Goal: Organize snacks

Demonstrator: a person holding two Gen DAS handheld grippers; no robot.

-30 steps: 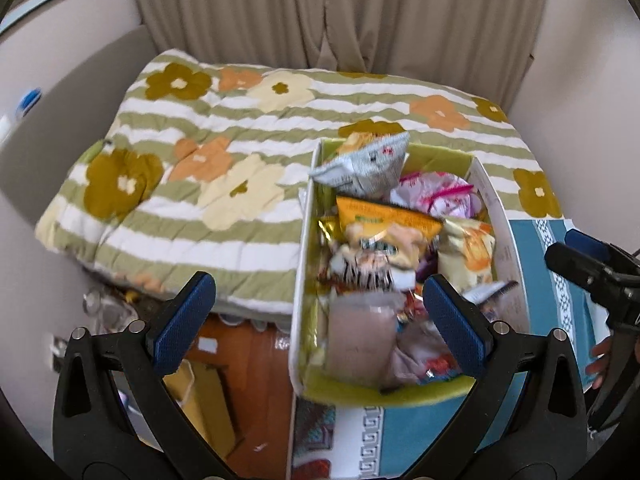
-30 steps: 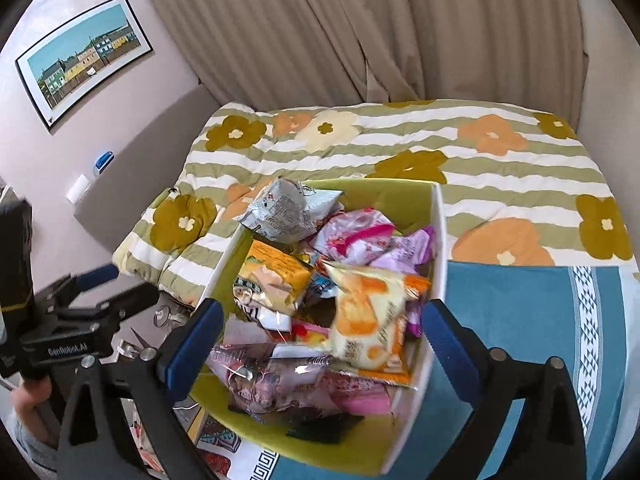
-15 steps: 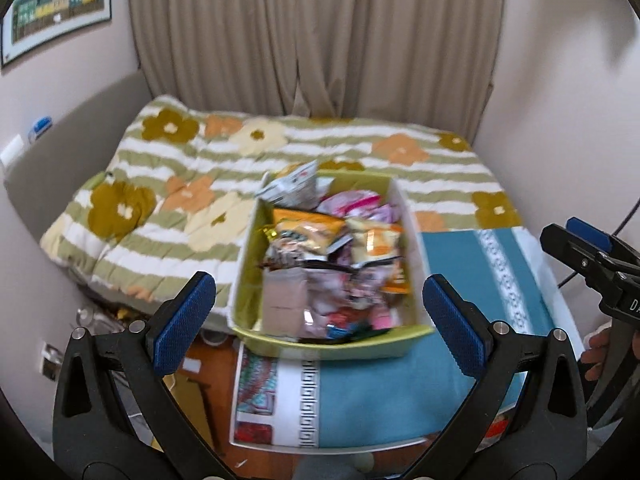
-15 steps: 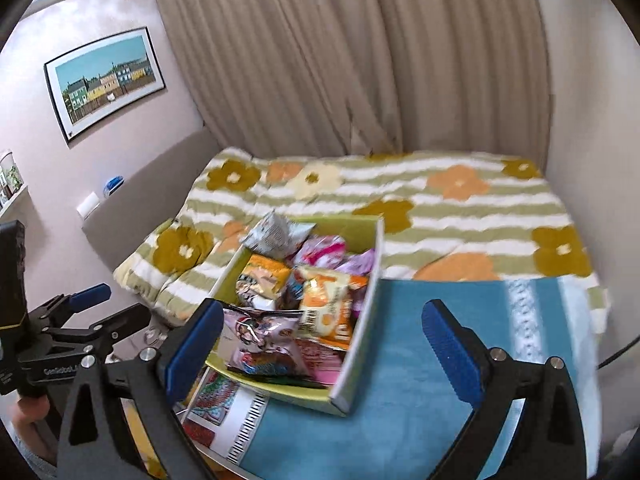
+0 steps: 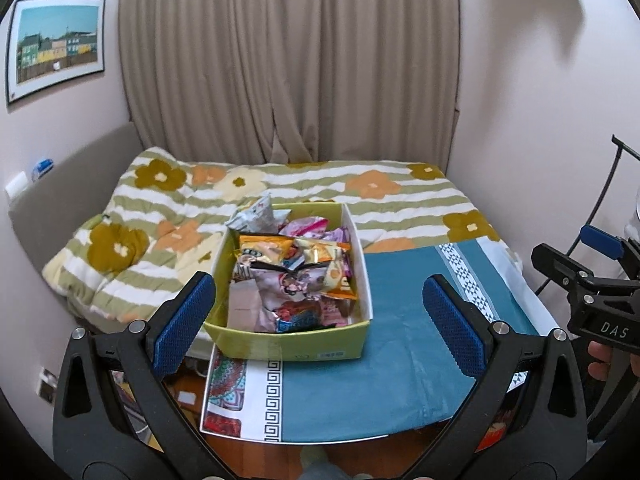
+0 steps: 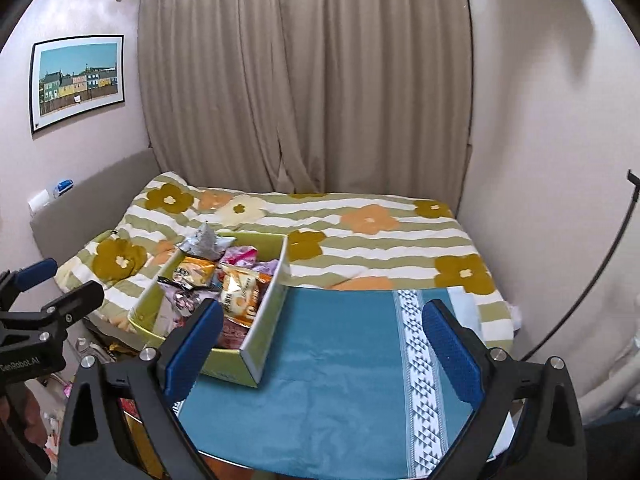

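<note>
A yellow-green cardboard box (image 5: 296, 343) (image 6: 256, 354) stands on the left part of a teal cloth-covered table (image 5: 404, 360) (image 6: 340, 380), heaped with snack packets (image 5: 296, 272) (image 6: 236, 292): orange, pink, silver and brown bags. My left gripper (image 5: 318, 320) hovers open, well back from the box, nothing between its blue pads. My right gripper (image 6: 322, 344) is open and empty too, held above the bare teal cloth to the right of the box. Each gripper shows at the edge of the other's view.
Behind the table lies a bed with a green-striped flower quilt (image 5: 304, 188) (image 6: 360, 232). Beige curtains (image 5: 288, 60) hang at the back, pink walls close both sides. A framed picture (image 5: 56, 46) hangs on the left wall. Clutter lies on the floor left of the table (image 6: 96, 350).
Both grippers have pulled back and risen away from the box, which now looks small and far. Both stay open and empty. The snack packets have not moved.
</note>
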